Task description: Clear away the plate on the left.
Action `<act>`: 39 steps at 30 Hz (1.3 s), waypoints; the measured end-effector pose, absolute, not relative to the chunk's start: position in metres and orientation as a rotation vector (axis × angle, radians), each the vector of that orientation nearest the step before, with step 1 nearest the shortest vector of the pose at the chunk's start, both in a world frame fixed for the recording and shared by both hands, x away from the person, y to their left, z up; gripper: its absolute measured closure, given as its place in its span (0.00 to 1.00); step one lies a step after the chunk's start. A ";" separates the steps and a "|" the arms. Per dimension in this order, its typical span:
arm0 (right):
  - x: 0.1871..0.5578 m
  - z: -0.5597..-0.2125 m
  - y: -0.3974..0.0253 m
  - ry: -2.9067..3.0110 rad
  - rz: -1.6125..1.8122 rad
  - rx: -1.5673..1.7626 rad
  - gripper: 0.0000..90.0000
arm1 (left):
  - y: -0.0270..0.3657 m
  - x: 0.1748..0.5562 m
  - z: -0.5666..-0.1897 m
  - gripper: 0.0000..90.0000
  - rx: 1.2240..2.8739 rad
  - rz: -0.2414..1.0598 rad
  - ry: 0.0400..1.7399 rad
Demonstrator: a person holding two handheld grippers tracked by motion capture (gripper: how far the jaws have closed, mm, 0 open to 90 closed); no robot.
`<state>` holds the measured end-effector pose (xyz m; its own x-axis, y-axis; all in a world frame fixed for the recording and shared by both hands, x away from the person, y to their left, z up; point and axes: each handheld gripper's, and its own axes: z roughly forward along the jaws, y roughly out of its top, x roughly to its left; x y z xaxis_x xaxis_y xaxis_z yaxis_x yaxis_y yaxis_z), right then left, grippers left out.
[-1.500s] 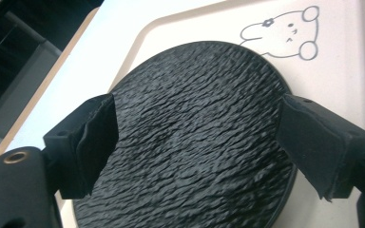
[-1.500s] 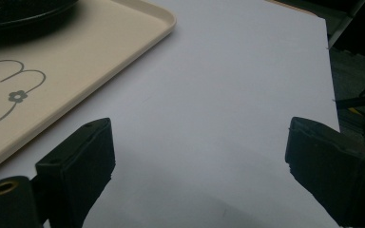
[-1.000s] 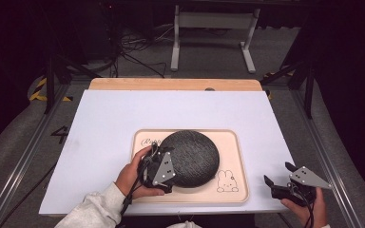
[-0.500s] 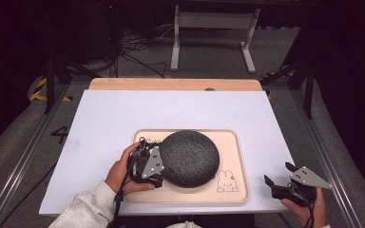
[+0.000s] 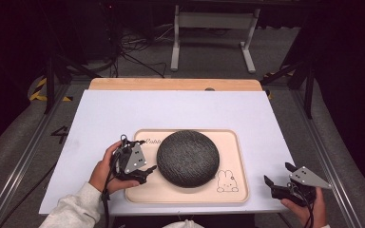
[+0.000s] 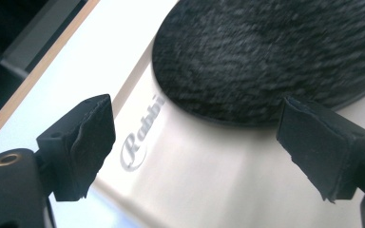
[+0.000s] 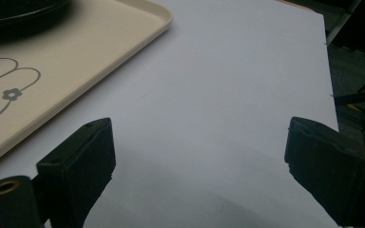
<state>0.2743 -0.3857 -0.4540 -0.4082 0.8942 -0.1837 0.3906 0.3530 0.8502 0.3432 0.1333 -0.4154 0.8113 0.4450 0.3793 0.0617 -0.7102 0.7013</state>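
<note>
At the left of the white tabletop (image 5: 171,109) we see a person's left hand (image 5: 105,168) in a pale sleeve (image 5: 71,209), holding the left gripper (image 5: 145,171) over the left end of a cream tray (image 5: 233,190). Its fingers (image 6: 88,142) stand wide apart with nothing between them. In the left gripper view they hang above the tray's bare floor, pointing toward the near rim of a dark grey knitted dome-shaped object (image 6: 275,52); the grey lettering "Rabbi" (image 6: 140,135) on the tray lies between the left finger and that dome. We cannot tell from these views whether the fingers touch the tray.

The tray sits near the front edge of the tabletop, about midway between its left and right edges. The knitted dome (image 5: 188,158) rests on the tray, roughly at its middle. A small line drawing of a rabbit (image 5: 227,181) is printed in the tray's front right corner, just beside the dome.

Farther right, near the front right corner of the tabletop and well apart from the tray, the person's right hand (image 5: 309,209) holds the right gripper (image 5: 278,178). Its fingers (image 7: 83,156) are also spread wide and empty, above bare white tabletop, with the tray's rounded corner (image 7: 164,19) up at the left in the right gripper view.
</note>
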 end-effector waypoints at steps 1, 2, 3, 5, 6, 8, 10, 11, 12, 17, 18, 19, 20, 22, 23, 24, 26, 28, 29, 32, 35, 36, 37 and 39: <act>0.274 -0.454 -0.386 1.958 0.977 1.116 0.12 | 0.137 0.343 -0.416 0.15 2.285 0.702 0.379; 0.274 -0.454 -0.386 1.958 0.976 1.115 0.12 | 0.140 0.343 -0.417 0.15 2.289 0.711 0.387; 0.274 -0.454 -0.386 1.958 0.976 1.116 0.12 | 0.142 0.343 -0.417 0.15 2.292 0.721 0.392; 0.274 -0.454 -0.385 1.957 0.975 1.116 0.12 | 0.151 0.342 -0.418 0.15 2.289 0.725 0.422; 0.274 -0.454 -0.385 1.956 0.975 1.115 0.12 | 0.154 0.342 -0.418 0.15 2.289 0.730 0.431; 0.274 -0.453 -0.385 1.955 0.976 1.114 0.12 | 0.162 0.341 -0.418 0.15 2.286 0.739 0.451; 0.273 -0.453 -0.385 1.955 0.976 1.113 0.12 | 0.169 0.341 -0.419 0.15 2.283 0.744 0.473; 0.273 -0.453 -0.385 1.955 0.975 1.113 0.12 | 0.172 0.341 -0.419 0.15 2.281 0.739 0.482; 0.273 -0.453 -0.385 1.955 0.975 1.113 0.12 | 0.175 0.340 -0.419 0.15 2.280 0.742 0.490; 0.273 -0.453 -0.385 1.953 0.975 1.109 0.12 | 0.191 0.340 -0.421 0.15 2.274 0.764 0.533; 0.273 -0.453 -0.386 1.952 0.976 1.109 0.12 | 0.196 0.340 -0.421 0.15 2.265 0.765 0.547; 0.273 -0.453 -0.386 1.953 0.976 1.109 0.12 | 0.200 0.340 -0.422 0.15 2.259 0.758 0.555; 0.273 -0.453 -0.386 1.953 0.975 1.107 0.12 | 0.202 0.340 -0.422 0.15 2.259 0.756 0.561; 0.273 -0.453 -0.386 1.953 0.975 1.107 0.12 | 0.209 0.341 -0.424 0.15 2.258 0.759 0.587; 0.273 -0.453 -0.385 1.953 0.975 1.109 0.12 | 0.212 0.341 -0.425 0.15 2.257 0.758 0.594; 0.273 -0.453 -0.385 1.953 0.975 1.109 0.12 | 0.215 0.341 -0.426 0.15 2.261 0.760 0.602; 0.273 -0.453 -0.385 1.955 0.976 1.106 0.12 | 0.220 0.341 -0.428 0.15 2.261 0.760 0.620; 0.273 -0.453 -0.385 1.963 0.974 1.104 0.12 | 0.225 0.340 -0.431 0.15 2.265 0.748 0.628; 0.273 -0.453 -0.384 1.967 0.969 1.098 0.12 | 0.227 0.340 -0.432 0.15 2.263 0.745 0.638; 0.273 -0.453 -0.383 1.970 0.965 1.093 0.12 | 0.236 0.341 -0.436 0.15 2.250 0.716 0.666; 0.273 -0.453 -0.384 1.966 0.966 1.094 0.12 | 0.244 0.340 -0.439 0.15 2.235 0.705 0.700; 0.273 -0.453 -0.384 1.964 0.967 1.094 0.12 | 0.246 0.340 -0.440 0.15 2.229 0.702 0.712; 0.272 -0.453 -0.384 1.963 0.967 1.097 0.12 | 0.248 0.339 -0.441 0.15 2.223 0.694 0.721; 0.273 -0.453 -0.385 1.963 0.969 1.097 0.12 | 0.251 0.338 -0.442 0.15 2.226 0.696 0.729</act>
